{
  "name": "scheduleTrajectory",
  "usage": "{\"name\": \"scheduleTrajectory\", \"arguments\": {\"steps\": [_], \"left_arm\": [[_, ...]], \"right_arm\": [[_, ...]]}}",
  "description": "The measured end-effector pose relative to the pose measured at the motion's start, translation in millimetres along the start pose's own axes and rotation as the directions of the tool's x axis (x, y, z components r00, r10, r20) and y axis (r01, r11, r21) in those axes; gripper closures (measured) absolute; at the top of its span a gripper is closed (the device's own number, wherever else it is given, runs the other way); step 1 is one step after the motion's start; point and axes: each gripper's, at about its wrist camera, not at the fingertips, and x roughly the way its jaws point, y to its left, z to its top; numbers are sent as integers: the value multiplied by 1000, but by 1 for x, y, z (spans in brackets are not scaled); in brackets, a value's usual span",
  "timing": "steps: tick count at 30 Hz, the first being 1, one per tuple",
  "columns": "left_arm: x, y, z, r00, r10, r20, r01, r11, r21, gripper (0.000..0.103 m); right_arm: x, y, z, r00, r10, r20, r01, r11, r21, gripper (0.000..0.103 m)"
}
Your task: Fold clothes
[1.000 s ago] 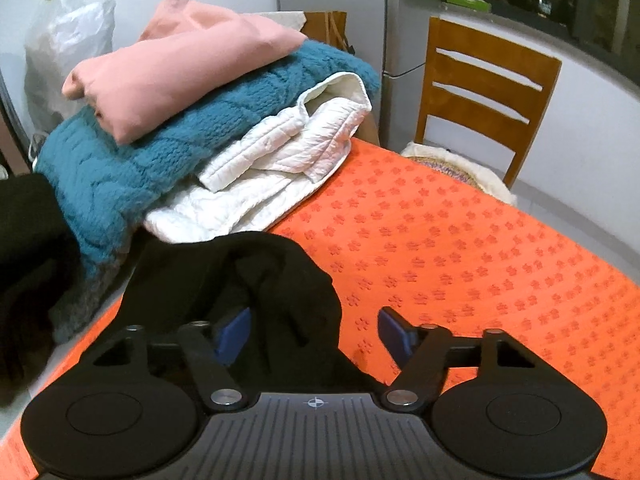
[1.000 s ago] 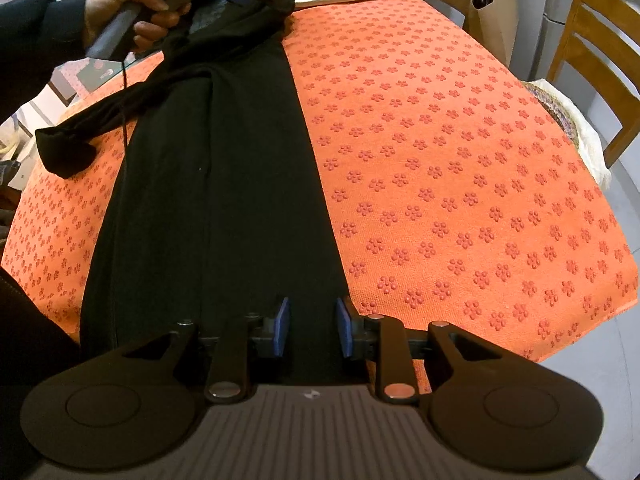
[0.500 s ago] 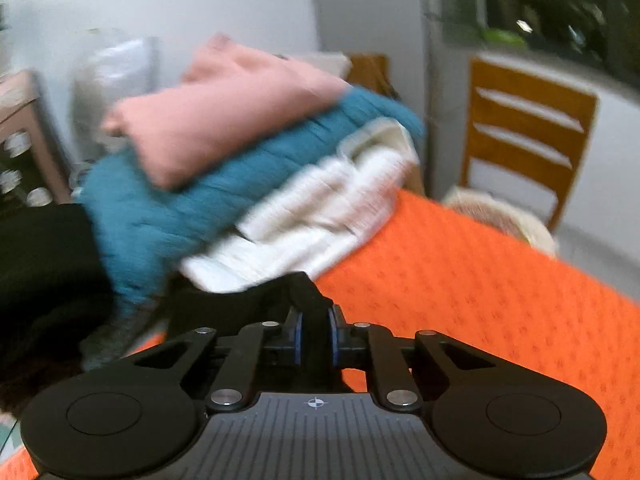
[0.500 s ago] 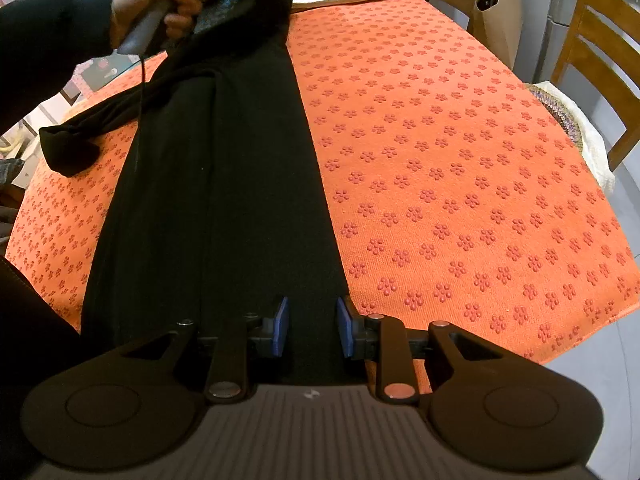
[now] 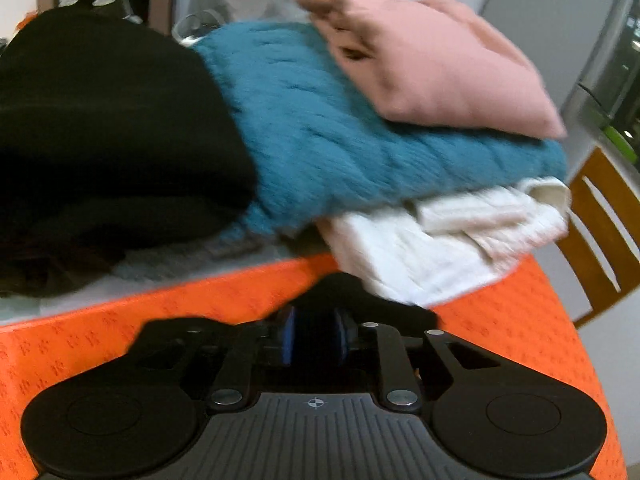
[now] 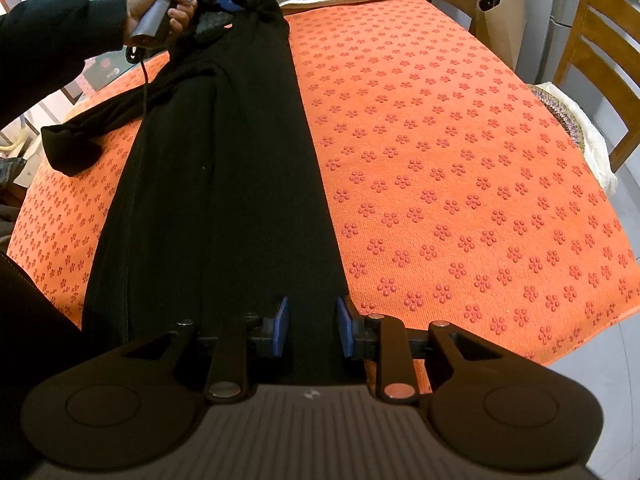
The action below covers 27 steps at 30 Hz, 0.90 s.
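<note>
A long black garment (image 6: 224, 184) lies stretched lengthwise on the orange flower-print mat (image 6: 440, 160). One sleeve (image 6: 80, 140) trails off to the left. My right gripper (image 6: 312, 330) holds the near hem, its blue pads closed on the cloth. At the far end a person's hand (image 6: 160, 12) holds my left gripper (image 6: 226, 2) on the garment's top. In the left wrist view the left gripper (image 5: 314, 336) has a bunch of black cloth (image 5: 360, 300) between its pads. Its jaws are opening slightly, with the cloth still pinched between them.
Folded clothes are stacked at the mat's far end: a pink top (image 5: 432, 64) on a teal knit (image 5: 360, 140) on a white quilted piece (image 5: 440, 248). A black pile (image 5: 100, 120) lies to their left. Wooden chairs (image 6: 600, 60) and a paper bag (image 6: 500, 12) stand on the right.
The left gripper went from open to pinched on the garment's top end, then swung sideways and rolled, so the clothes stack now fills its view. The right gripper stayed still.
</note>
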Motion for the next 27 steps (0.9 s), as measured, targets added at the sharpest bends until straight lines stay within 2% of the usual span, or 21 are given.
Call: {"name": "scheduleTrajectory", "arguments": {"steps": [3,8,12,15,20,27], "left_arm": [[-8,13,12,1000,-26,16,27,998,-48,76],[-54,23,25,997,-52,53,54,998,-38,66],[-98,30,24,995,-89,42,90,996,-23,56],[-134,37,14,992,-117,38,117,993,-15,53],[-199,61,-18,993,-113,39,114,993,-24,48],[-265,111,-73,999,-34,4,34,995,-92,44]], "right_arm": [[0,1,0,1000,-7,-3,7,1000,-4,72],[0,4,2,1000,-20,-10,20,1000,-7,71],[-2,4,7,999,-35,-15,35,999,16,68],[-9,8,11,999,-48,9,48,999,11,68],[-20,24,13,997,-71,29,72,997,-40,65],[-22,41,3,996,-86,18,87,992,-88,64]]}}
